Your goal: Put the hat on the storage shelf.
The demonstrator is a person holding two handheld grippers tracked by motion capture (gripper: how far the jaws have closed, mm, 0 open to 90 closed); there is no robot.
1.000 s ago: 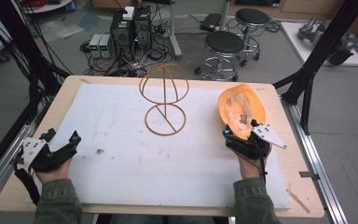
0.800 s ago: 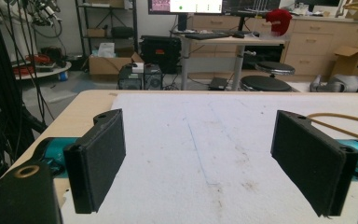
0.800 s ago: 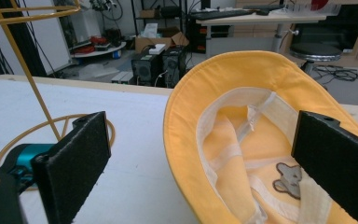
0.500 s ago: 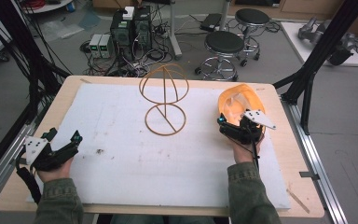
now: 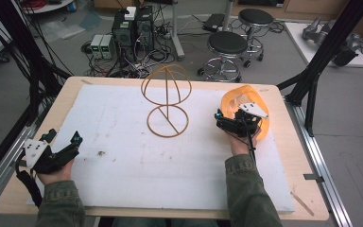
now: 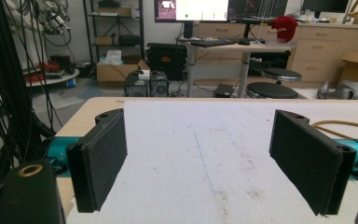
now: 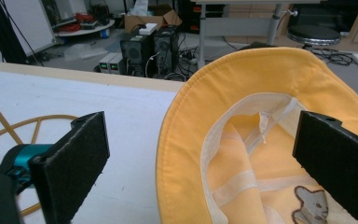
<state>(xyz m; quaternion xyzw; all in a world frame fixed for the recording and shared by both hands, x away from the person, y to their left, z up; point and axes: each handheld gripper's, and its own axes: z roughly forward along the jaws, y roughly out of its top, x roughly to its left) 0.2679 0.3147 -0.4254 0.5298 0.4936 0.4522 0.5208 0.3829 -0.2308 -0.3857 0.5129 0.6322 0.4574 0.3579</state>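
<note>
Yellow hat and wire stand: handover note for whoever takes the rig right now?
Right gripper: open, at the near rim of the yellow hat; one of its fingers is over the inside of the hat, the other is outside over the mat. Nothing gripped.
Left gripper: open and empty, at the near left of the white mat.
The hat lies opening-up at the right of the mat, lining and a small animal patch showing.
Wire hat stand: upright at mid-table, bare.
Done: approach to the hat. Left: probably grip the rim, lift, set it on the stand.

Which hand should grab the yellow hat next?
Right. The right hand-held gripper is open right at the yellow hat, its brim between the jaws. The left hand-held gripper is far across the table.
</note>
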